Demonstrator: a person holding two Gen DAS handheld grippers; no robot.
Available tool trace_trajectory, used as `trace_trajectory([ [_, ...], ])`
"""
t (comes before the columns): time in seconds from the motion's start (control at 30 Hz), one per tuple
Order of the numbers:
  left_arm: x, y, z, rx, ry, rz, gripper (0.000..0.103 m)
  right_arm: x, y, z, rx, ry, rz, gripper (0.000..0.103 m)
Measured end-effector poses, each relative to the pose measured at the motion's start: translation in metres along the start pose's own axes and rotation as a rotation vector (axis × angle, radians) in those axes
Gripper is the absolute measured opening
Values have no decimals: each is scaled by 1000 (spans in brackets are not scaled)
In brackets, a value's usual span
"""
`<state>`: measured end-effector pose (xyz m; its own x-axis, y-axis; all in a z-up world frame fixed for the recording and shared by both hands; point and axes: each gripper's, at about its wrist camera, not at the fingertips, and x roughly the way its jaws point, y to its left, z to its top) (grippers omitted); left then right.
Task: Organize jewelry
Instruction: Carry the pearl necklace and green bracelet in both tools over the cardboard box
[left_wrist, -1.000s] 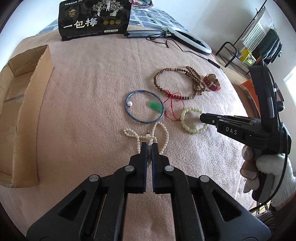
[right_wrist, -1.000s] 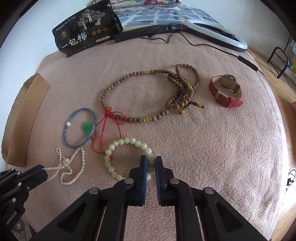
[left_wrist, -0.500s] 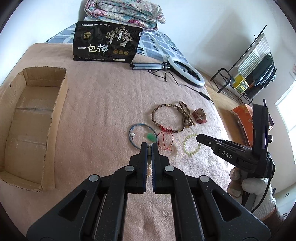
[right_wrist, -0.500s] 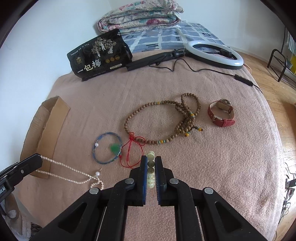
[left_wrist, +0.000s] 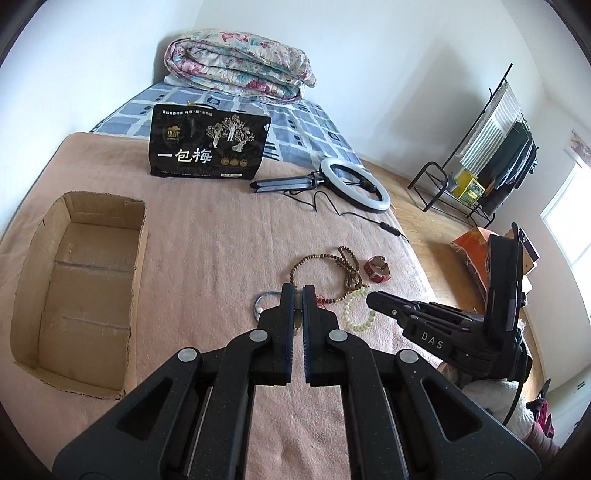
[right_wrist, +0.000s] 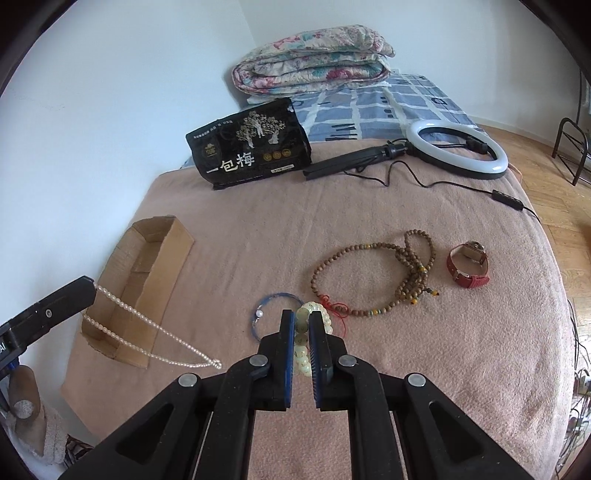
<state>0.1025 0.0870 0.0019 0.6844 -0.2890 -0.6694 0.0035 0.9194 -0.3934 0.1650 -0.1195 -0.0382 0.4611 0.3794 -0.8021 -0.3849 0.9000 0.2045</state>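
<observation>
At the far left, the open cardboard box (left_wrist: 79, 284) lay on the pink blanket (left_wrist: 207, 240) of the bed, with nothing visible inside it. A moment earlier both strands had rested flat on the blanket; now both were off it. The left hand-held gripper (right_wrist: 86, 293) was clamped narrow on the pearl necklace (right_wrist: 155, 328), which hung from its tips in a long drooping loop, sagging toward five o'clock with its low end close over the blanket, in front of the box's near corner. That strand had been pulled clear of the blue bangle (right_wrist: 269, 314) it used to lie beside.

The bangle stayed on the blanket near the middle. Just right of it, the right hand-held gripper (right_wrist: 303, 321) was pinched shut on the pale green bead bracelet (right_wrist: 303, 332), the beads bunched between its jaws and lifted from where the bracelet had lain as an open ring. Seen from the left side, it dangled from the tips (left_wrist: 356, 310).

Farther right, at about one o'clock from the grippers, the brown wooden bead string (right_wrist: 373, 273) and the red-strapped watch (right_wrist: 467, 264) lay untouched.

To my eye, two pieces were in the air at once with the box at ten o'clock as the likely destination, and three remained. The swinging pearl loop looked apt to snag the box edge.
</observation>
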Motion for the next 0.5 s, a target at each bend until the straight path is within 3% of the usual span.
trace_trajectory([
  [0.5, -77, 33, 42, -2, -151, 46, 1, -14, 70, 18, -92, -43, 136, 5],
])
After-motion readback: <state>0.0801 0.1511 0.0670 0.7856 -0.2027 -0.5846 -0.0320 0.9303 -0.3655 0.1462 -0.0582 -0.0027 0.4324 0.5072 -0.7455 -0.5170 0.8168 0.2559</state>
